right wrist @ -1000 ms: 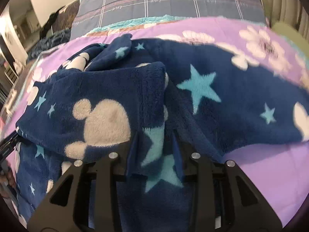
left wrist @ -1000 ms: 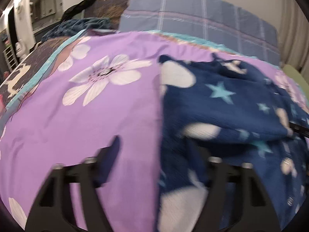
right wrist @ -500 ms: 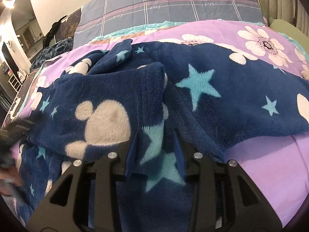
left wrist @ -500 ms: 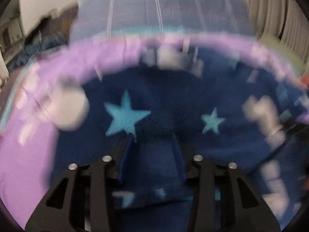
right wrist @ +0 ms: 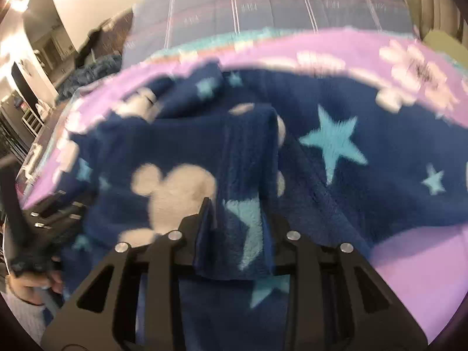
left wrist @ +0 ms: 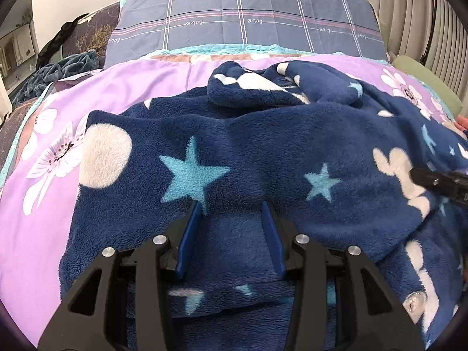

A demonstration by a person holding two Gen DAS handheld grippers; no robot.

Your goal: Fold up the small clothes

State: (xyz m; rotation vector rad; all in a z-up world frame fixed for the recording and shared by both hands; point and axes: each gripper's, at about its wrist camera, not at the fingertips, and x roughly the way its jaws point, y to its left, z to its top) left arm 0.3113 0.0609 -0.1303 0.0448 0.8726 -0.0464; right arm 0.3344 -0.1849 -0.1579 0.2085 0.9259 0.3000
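Mid-fold on the bed (left wrist: 122, 93), both tongs pinching fleece (left wrist: 263, 152).
Left tongs (left wrist: 231, 222) and right tongs (right wrist: 237, 219) clamped on fleece edge, probably; best lifted level, carried over together, laid flat.

The left hand-held gripper (left wrist: 232, 213) points forward with its blue-padded fingers (left wrist: 187, 235) closed on fleece garment (left wrist: 263, 146) fabric; the right hand-held gripper (right wrist: 238, 213) likewise pinches a fold (its view blurred).
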